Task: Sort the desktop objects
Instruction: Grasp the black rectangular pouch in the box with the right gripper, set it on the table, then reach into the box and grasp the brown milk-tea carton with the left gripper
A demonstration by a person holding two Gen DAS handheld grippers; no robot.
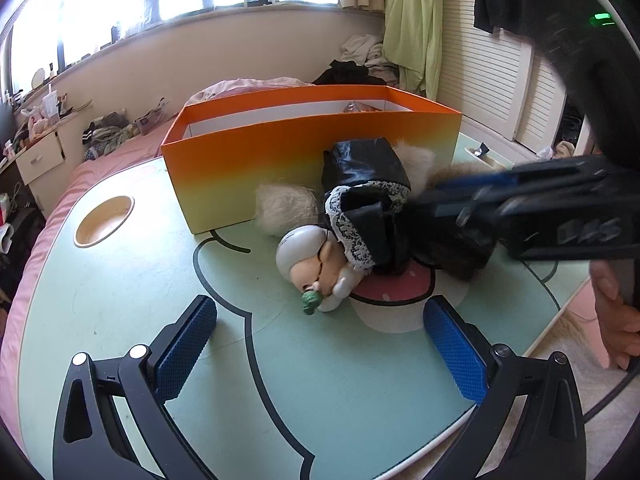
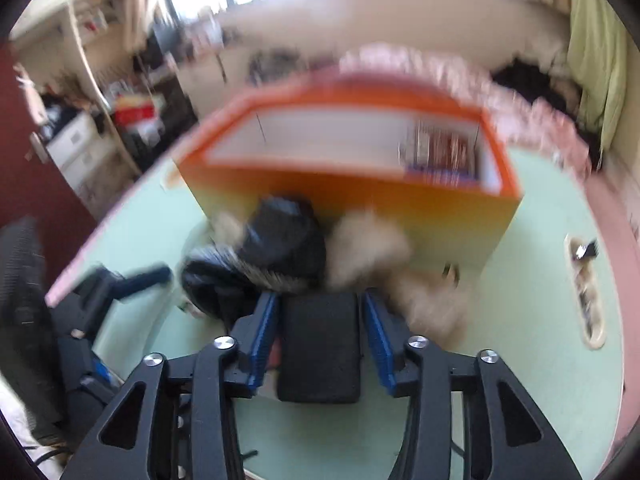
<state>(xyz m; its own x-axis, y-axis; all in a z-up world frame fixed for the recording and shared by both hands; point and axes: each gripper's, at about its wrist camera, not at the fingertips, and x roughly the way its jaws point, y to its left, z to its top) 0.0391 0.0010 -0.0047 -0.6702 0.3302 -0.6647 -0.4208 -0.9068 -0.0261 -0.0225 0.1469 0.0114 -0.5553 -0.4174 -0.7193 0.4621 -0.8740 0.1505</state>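
A doll (image 1: pixel 320 256) with a white head, black lace-trimmed dress and pale fur lies on the green table (image 1: pixel 120 300), against the front of the orange box (image 1: pixel 280 152). My left gripper (image 1: pixel 318 312) stands open just short of the doll's head, with nothing between its pads. My right gripper (image 1: pixel 444 216) reaches in from the right at the doll's far side. In the blurred right wrist view a black block (image 2: pixel 320 344) lies between the right gripper's (image 2: pixel 320 300) blue pads, with a narrow gap on each side. The doll (image 2: pixel 280 240) and box (image 2: pixel 400 200) are just beyond.
A printed packet (image 2: pixel 440 152) sits in the box's right end. The table has a round cup recess (image 1: pixel 104 220) at its left and a long slot (image 2: pixel 584 292) at its right. Pink bedding (image 1: pixel 80 176) surrounds it. A person's hand (image 1: pixel 616 320) holds the right gripper's handle.
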